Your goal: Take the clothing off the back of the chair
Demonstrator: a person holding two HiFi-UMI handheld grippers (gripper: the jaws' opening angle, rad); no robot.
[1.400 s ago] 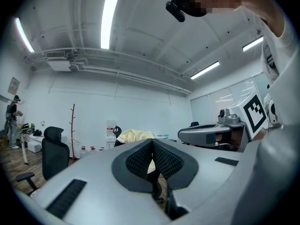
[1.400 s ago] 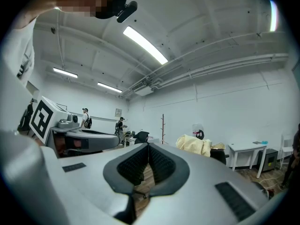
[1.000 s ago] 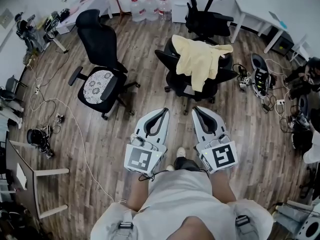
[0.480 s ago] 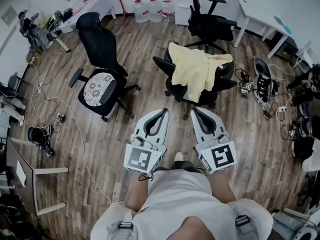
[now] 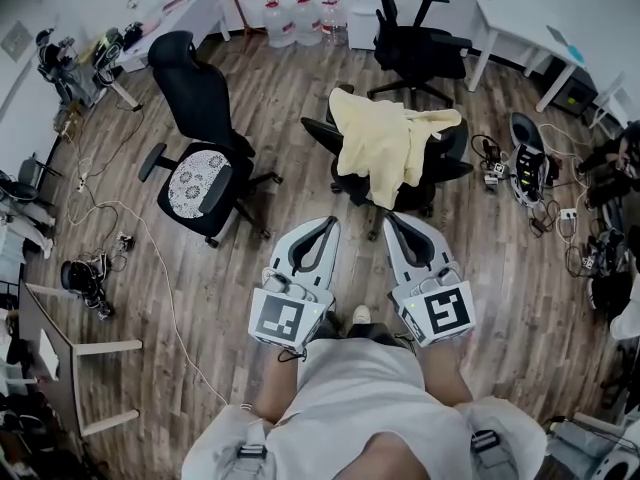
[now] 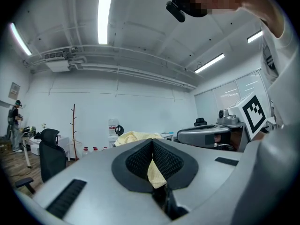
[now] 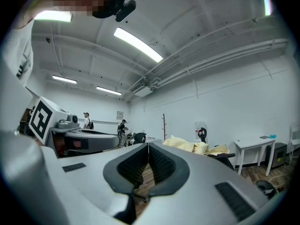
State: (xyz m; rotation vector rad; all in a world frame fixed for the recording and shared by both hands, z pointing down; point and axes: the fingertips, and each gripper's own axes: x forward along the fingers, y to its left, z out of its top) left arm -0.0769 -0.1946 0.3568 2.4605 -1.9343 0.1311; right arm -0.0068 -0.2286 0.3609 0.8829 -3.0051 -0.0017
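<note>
A pale yellow garment [image 5: 385, 143] hangs over the back of a black office chair [image 5: 452, 158] in the middle of the head view. My left gripper [image 5: 326, 222] and right gripper [image 5: 390, 218] are held side by side, level, pointing at that chair and a short way from it. Both are shut with nothing between the jaws. In the left gripper view, the garment [image 6: 136, 137] shows beyond the closed tips of the left gripper [image 6: 152, 140]. The right gripper view shows the garment [image 7: 187, 145] to the right of the right gripper [image 7: 148, 145].
A second black chair with a white lace cushion [image 5: 200, 173] stands to the left, and a third chair [image 5: 420, 43] behind. Water bottles [image 5: 300, 16] and white tables [image 5: 520, 23] line the back wall. Cables and gear [image 5: 525, 163] litter the wooden floor at right and left.
The chair with the yellow garment has drawn a little nearer and shifted slightly left in the head view. Both grippers stay shut and side by side.
</note>
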